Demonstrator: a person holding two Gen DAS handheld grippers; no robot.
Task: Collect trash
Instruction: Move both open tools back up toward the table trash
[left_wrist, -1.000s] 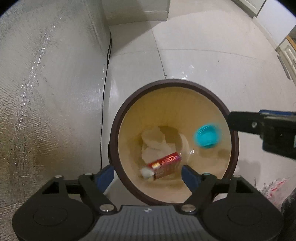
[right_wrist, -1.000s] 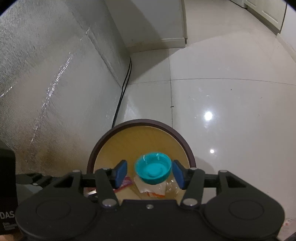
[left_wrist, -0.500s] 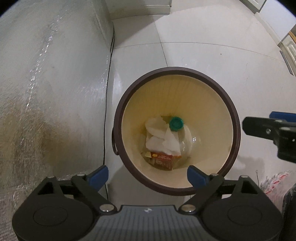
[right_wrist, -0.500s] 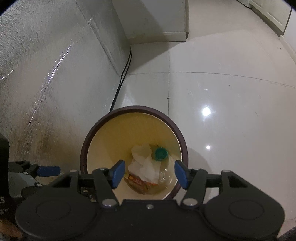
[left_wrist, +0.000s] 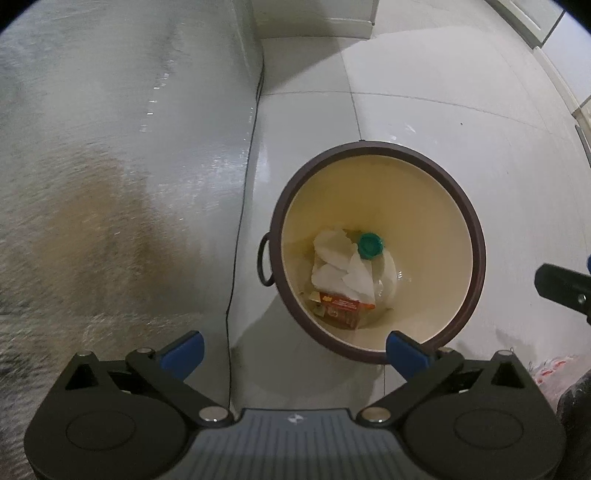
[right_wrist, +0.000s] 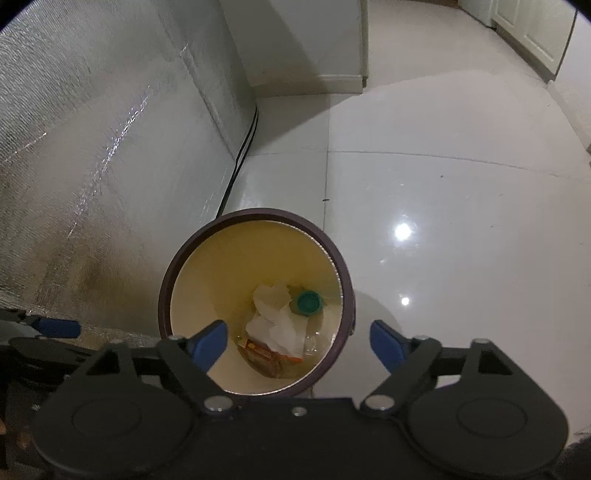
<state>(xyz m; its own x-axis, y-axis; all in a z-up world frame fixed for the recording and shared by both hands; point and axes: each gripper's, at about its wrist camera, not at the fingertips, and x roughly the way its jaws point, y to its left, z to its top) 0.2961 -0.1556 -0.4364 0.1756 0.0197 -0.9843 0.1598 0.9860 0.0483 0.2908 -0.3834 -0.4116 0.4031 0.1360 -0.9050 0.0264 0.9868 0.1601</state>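
Observation:
A round bin with a dark brown rim (left_wrist: 476, 236) (right_wrist: 164, 295) and cream inside stands on the floor. In it lie a teal bottle cap (left_wrist: 370, 246) (right_wrist: 308, 302), crumpled white paper (left_wrist: 340, 269) (right_wrist: 277, 321) and a red carton (left_wrist: 340, 304) (right_wrist: 266, 356). My left gripper (left_wrist: 293, 350) is open and empty, high above the bin's near left side. My right gripper (right_wrist: 297, 341) is open and empty, above the bin's near edge. One of its fingers (left_wrist: 561, 286) shows at the right of the left wrist view.
A silver foil-covered wall (left_wrist: 110, 166) (right_wrist: 92, 166) runs along the left, with a black cable (left_wrist: 236, 240) (right_wrist: 240, 155) at its foot. Glossy white tiles (right_wrist: 461, 221) spread to the right. A white cabinet base (right_wrist: 314, 55) stands at the back. A red-patterned wrapper (left_wrist: 554, 369) lies at lower right.
The teal cap fell from my right gripper into the bin and now rests on the paper. Both grippers opened wider and rose away from the bin; the left one shifted left.

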